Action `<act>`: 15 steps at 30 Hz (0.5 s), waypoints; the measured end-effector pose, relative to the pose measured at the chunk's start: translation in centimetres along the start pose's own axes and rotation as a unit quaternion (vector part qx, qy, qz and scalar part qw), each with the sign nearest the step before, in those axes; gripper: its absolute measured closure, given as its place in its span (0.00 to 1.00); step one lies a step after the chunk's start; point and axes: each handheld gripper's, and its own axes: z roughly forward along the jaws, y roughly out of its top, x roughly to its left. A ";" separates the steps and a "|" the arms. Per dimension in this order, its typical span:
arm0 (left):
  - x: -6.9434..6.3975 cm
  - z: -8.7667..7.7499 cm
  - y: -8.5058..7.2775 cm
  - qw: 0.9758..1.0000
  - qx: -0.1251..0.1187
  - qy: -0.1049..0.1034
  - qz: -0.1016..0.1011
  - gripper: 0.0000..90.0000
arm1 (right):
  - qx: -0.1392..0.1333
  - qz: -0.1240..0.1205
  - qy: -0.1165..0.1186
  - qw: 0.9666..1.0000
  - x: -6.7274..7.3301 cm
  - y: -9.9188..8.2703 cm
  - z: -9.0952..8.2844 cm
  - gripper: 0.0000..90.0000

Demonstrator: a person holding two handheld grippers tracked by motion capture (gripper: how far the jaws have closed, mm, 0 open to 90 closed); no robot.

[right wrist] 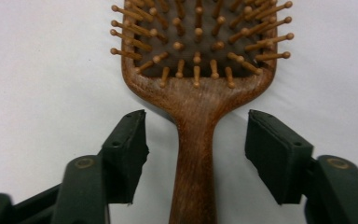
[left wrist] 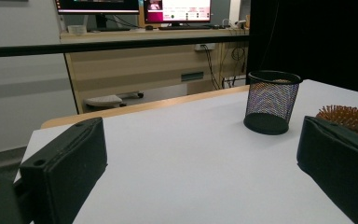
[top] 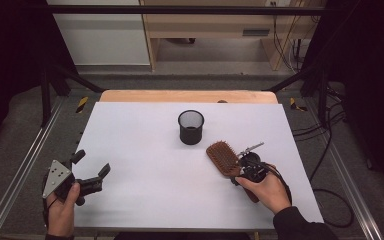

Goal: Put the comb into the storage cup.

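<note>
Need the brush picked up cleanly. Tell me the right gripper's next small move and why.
Probably close the right gripper further until its pads press the hairbrush handle. The handle lies between the jaws, but a gap shows on each side, so nothing is gripped yet; lifting now would leave the brush on the table.

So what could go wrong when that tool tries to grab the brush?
The right tool straddles the hairbrush handle just below the head, its pads not yet touching. Gripped so near one end, the brush might tip or twist when lifted. The smooth wooden handle could also slip. Swinging it carelessly might knock over the mesh cup standing close by.
</note>
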 end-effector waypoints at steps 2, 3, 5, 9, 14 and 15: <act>0.0 0.0 0.0 1.000 0.000 0.001 0.000 0.02 | 0.002 0.002 -0.001 1.000 -0.1 0.0 0.0 0.46; 0.0 0.0 0.0 1.000 -0.001 0.001 -0.002 0.02 | 0.002 0.002 -0.001 1.000 -0.1 0.0 0.0 0.46; 0.1 0.0 0.0 1.000 -0.001 0.001 -0.003 0.02 | 0.005 0.004 0.000 1.000 -0.2 -0.1 0.1 0.49; 0.0 -0.1 0.0 1.000 -0.002 0.001 -0.003 0.02 | 0.009 0.003 0.001 1.000 -0.3 -0.1 0.2 0.54; 0.0 0.0 0.0 1.000 0.000 0.000 -0.001 0.02 | 0.008 -0.003 -0.006 1.000 -0.3 -0.2 0.3 0.59; 0.0 0.0 0.0 1.000 0.000 0.000 -0.001 0.02 | 0.008 -0.006 -0.008 1.000 -0.3 -0.2 0.3 0.60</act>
